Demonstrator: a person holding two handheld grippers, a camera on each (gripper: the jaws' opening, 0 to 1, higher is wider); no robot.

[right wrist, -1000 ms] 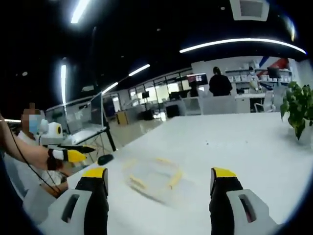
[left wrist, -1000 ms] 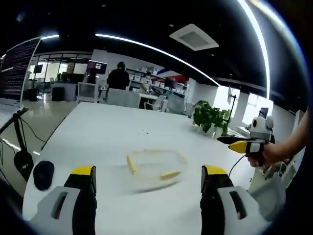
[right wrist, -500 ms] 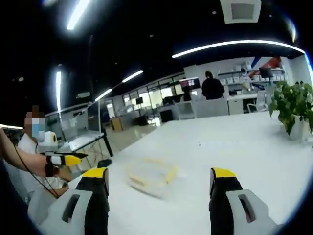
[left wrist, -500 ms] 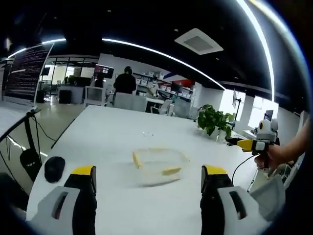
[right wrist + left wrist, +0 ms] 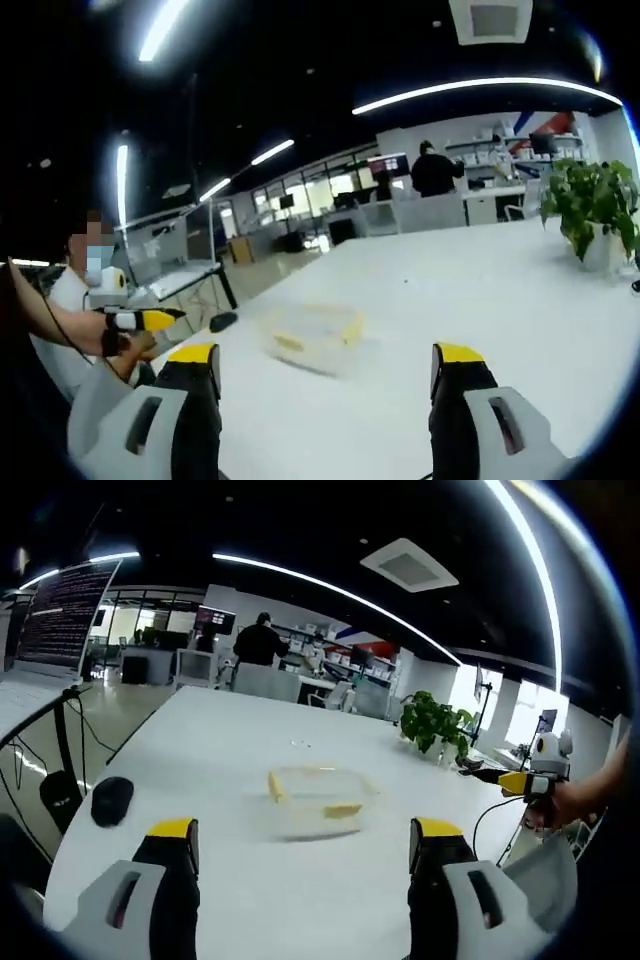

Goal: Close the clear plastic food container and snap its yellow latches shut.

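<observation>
A clear plastic food container (image 5: 313, 801) with yellow latches (image 5: 343, 809) sits on the white table (image 5: 230, 750), some way ahead of both grippers. In the left gripper view my left gripper (image 5: 300, 860) stands open above the near table edge, nothing between its jaws. The right gripper (image 5: 505, 779) appears at the right edge there, held in a hand. In the right gripper view the container (image 5: 312, 337) lies ahead and slightly left of my open right gripper (image 5: 328, 385); the left gripper (image 5: 145, 320) shows at the left, held by the person.
A black computer mouse (image 5: 111, 800) lies near the table's left edge. A potted green plant (image 5: 432, 722) stands at the far right of the table. Office desks, monitors and a standing person (image 5: 258, 642) are in the background.
Both views have shifted with the hands, and the container now looks a little higher and sharper in each. The container stays on the table, and both grippers remain open.
</observation>
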